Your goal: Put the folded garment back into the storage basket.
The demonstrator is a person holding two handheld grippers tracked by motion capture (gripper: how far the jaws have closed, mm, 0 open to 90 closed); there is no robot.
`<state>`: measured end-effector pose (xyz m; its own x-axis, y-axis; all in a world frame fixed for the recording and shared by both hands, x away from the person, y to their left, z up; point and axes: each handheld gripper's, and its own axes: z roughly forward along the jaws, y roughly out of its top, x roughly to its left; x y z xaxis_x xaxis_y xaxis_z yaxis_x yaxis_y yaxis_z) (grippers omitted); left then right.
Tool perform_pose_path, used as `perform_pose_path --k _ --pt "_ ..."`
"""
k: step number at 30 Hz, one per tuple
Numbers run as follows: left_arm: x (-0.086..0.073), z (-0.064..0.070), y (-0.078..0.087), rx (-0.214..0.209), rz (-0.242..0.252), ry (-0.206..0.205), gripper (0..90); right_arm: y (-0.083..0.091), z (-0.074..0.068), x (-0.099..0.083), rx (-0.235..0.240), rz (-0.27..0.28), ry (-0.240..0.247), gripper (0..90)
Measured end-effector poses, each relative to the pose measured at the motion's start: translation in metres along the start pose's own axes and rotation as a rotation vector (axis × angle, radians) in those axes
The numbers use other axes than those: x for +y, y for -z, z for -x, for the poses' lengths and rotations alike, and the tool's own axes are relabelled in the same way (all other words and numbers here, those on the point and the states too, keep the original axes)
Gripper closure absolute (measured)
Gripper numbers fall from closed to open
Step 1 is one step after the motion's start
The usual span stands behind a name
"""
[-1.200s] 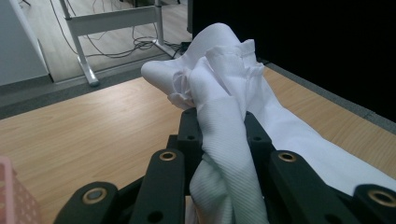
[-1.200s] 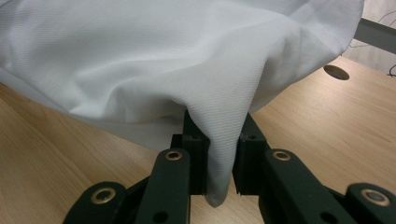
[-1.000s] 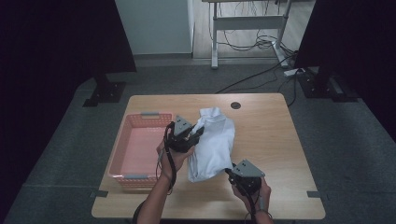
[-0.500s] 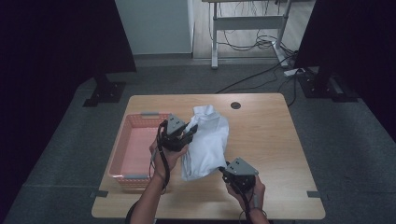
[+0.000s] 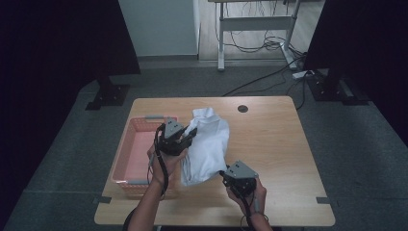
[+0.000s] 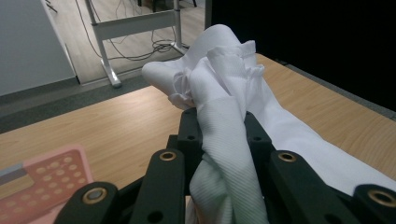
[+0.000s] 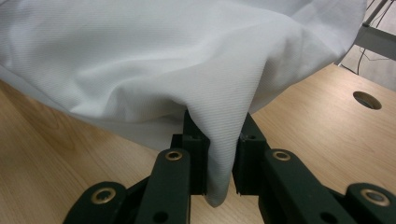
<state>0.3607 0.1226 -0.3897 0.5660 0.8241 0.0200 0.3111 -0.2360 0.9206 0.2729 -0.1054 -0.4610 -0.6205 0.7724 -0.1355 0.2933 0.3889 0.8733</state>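
A: Comparing this moment with a second ago, what is found changed?

B: The white cloth (image 5: 207,147) is seen shifted toward the pink basket (image 5: 126,159), and the right gripper (image 5: 230,175) is found nearer the desk's (image 5: 274,144) front edge, so the fabric is drawn out longer between the two grips.

A: How is the cloth held?

B: A bunched fold is clamped between the jaws of the left gripper (image 6: 223,128), raised beside the basket's right rim. A lower corner is pinched by the right gripper (image 7: 218,140), its jaws closed on the fabric just above the desk.

A: What is meant by that for the work?

B: The cloth is judged to be on its way to the basket; it is not yet over it, and most of it is draped on the desk.
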Motion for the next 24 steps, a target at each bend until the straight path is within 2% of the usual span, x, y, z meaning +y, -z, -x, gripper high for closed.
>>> perform_pose_path --k 24 --pt "-0.007 -0.032 0.026 0.05 0.004 0.007 73.9 -0.024 -0.024 0.023 0.038 -0.004 0.028 78.0"
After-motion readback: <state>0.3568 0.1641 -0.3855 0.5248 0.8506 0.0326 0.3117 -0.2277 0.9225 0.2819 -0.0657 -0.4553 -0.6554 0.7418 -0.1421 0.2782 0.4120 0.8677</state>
